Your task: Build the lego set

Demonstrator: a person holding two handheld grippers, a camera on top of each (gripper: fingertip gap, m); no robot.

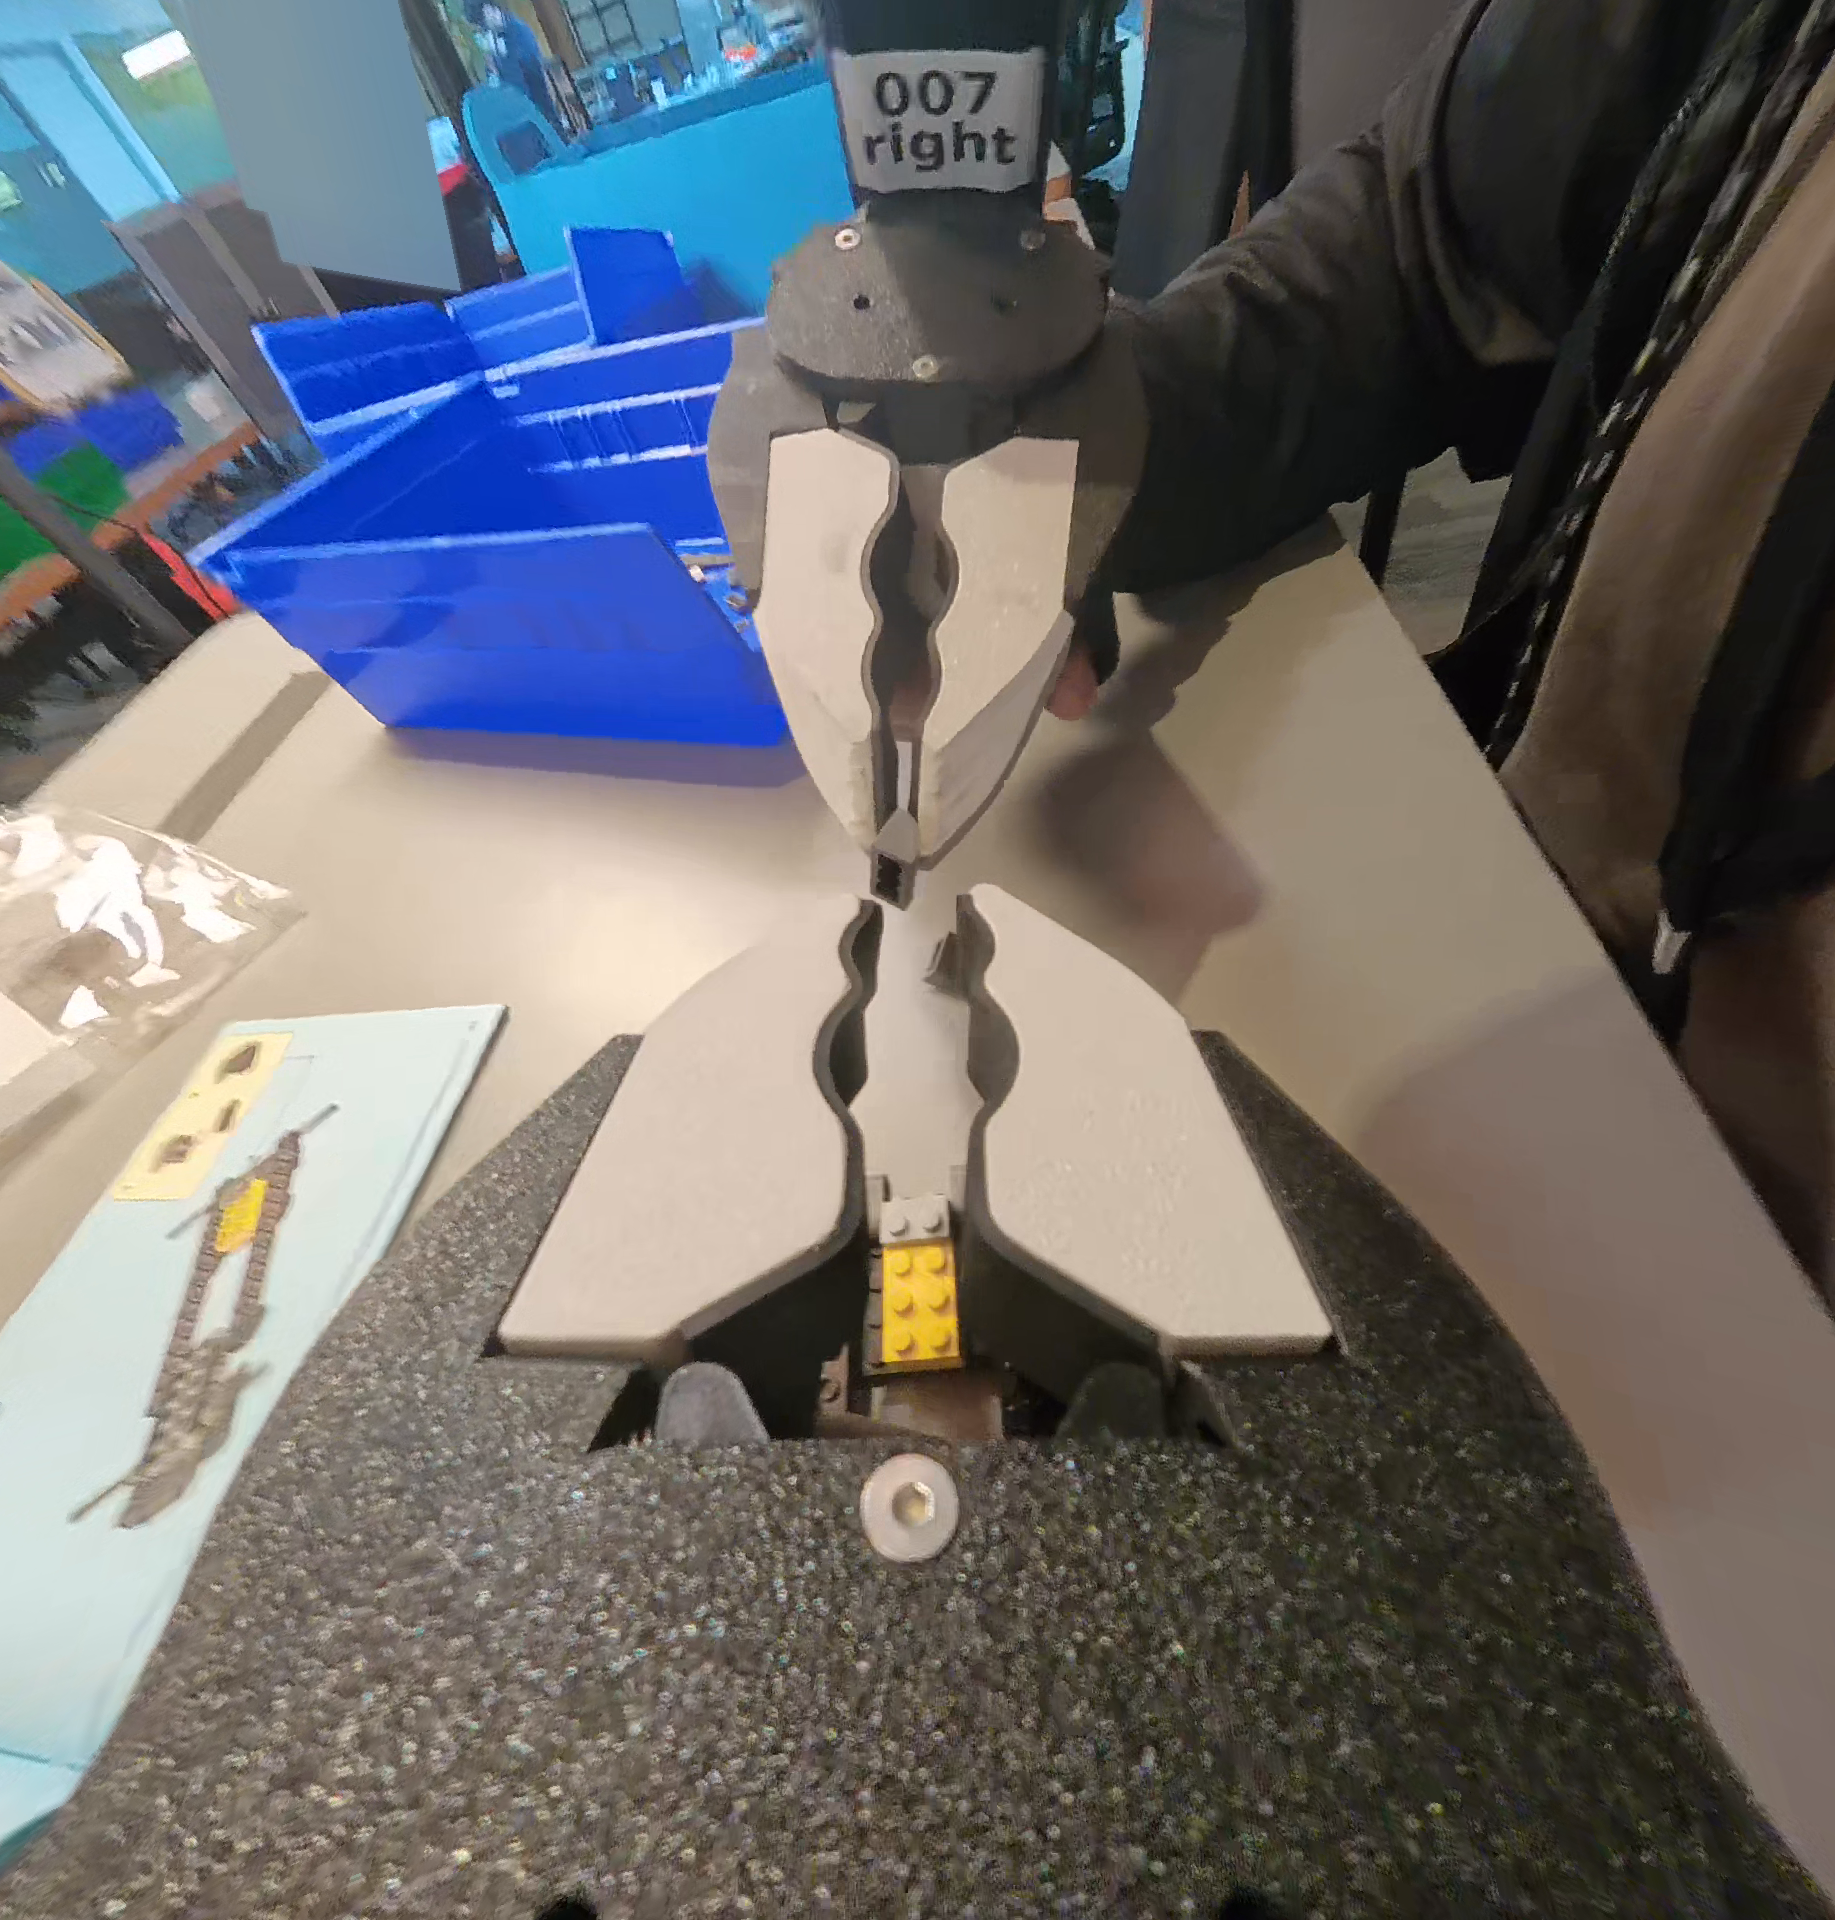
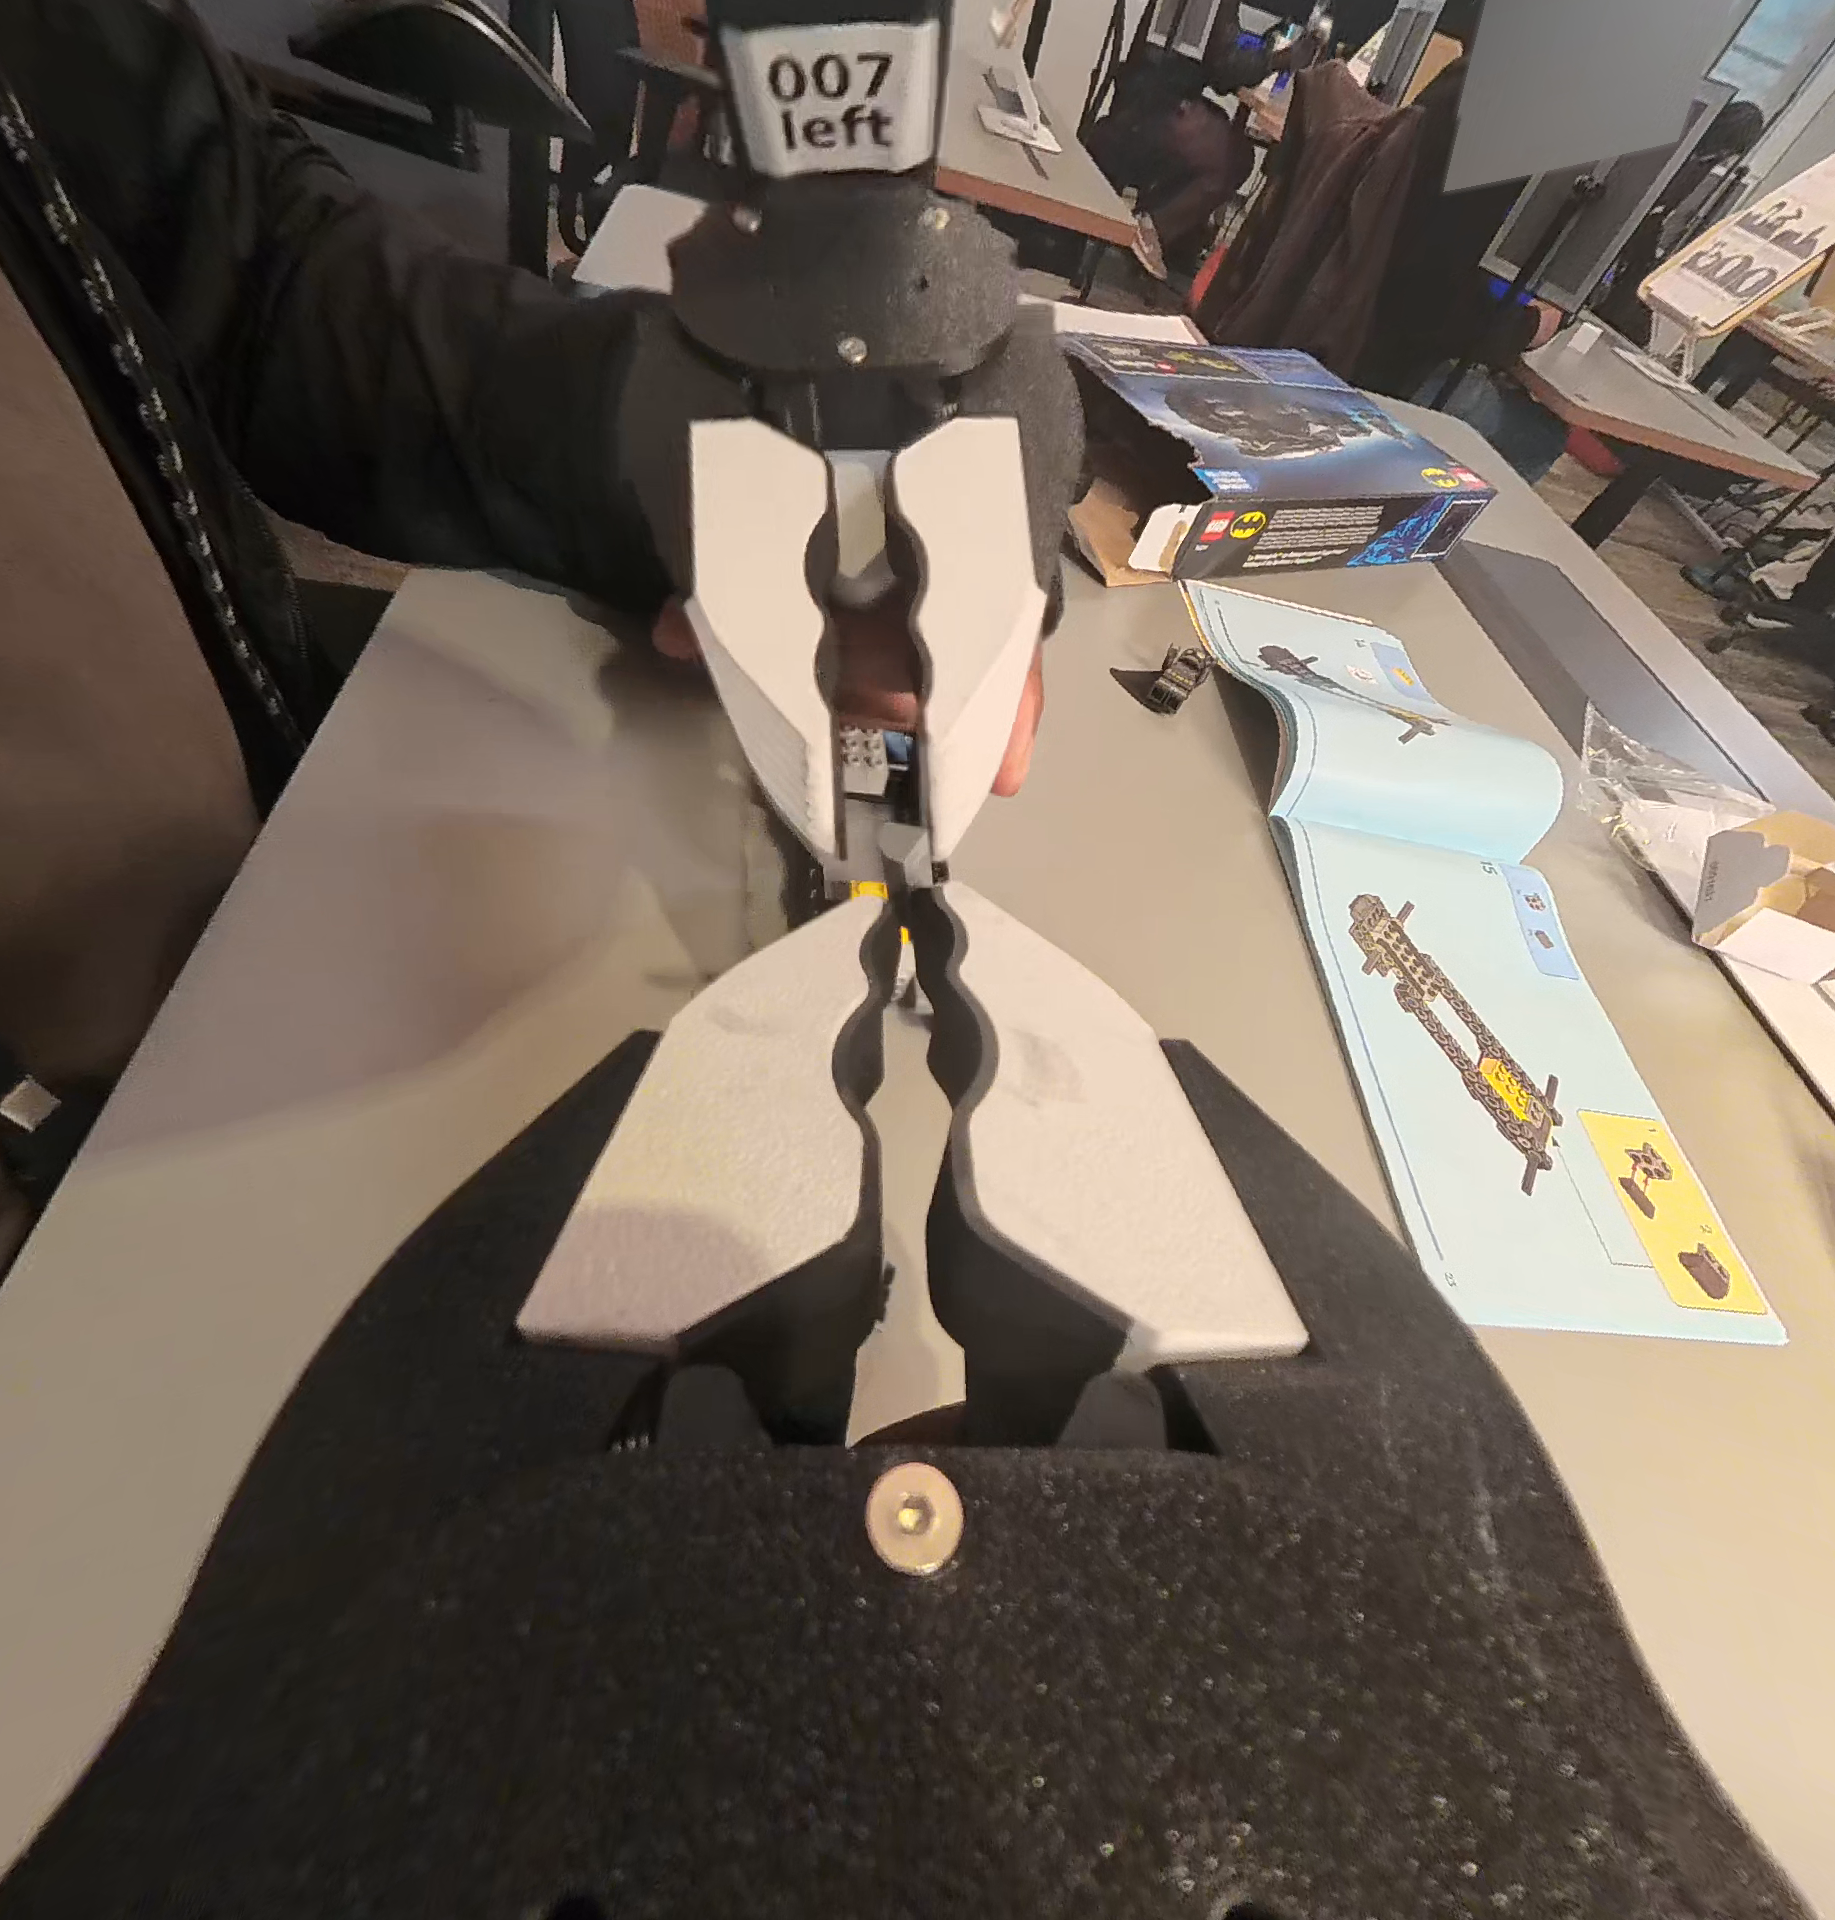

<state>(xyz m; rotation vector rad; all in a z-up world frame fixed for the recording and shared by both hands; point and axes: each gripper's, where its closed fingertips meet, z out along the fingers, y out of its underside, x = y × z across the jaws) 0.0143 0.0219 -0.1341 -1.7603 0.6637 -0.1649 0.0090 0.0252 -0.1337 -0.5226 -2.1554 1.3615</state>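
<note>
Small grey brick (image 2: 908,847) pinched at the very tips of the right gripper (image 2: 908,904), both pads pressed on it, hollow end poking out toward the other tool. Fingers otherwise closed down to the brick's width. Held just above the grey table (image 1: 477,852), almost touching the tips of the left gripper (image 1: 918,914), the two tools pointing nose to nose.

Left fingers standing a little apart at the tips, bare table showing between them. Deeper in, near their roots, a brick build (image 1: 918,1288) with grey and yellow studded plates lying in the gap; cannot tell whether the pads press on it.

Farther out: open instruction booklet (image 2: 1515,1039) with pale blue pages beside the left tool, small black model (image 2: 1173,670) at its far edge, torn dark set box (image 2: 1308,468) behind that. Clear plastic bag (image 1: 113,914) next to the booklet. Blue bins (image 1: 477,582) at the table's far side.
</note>
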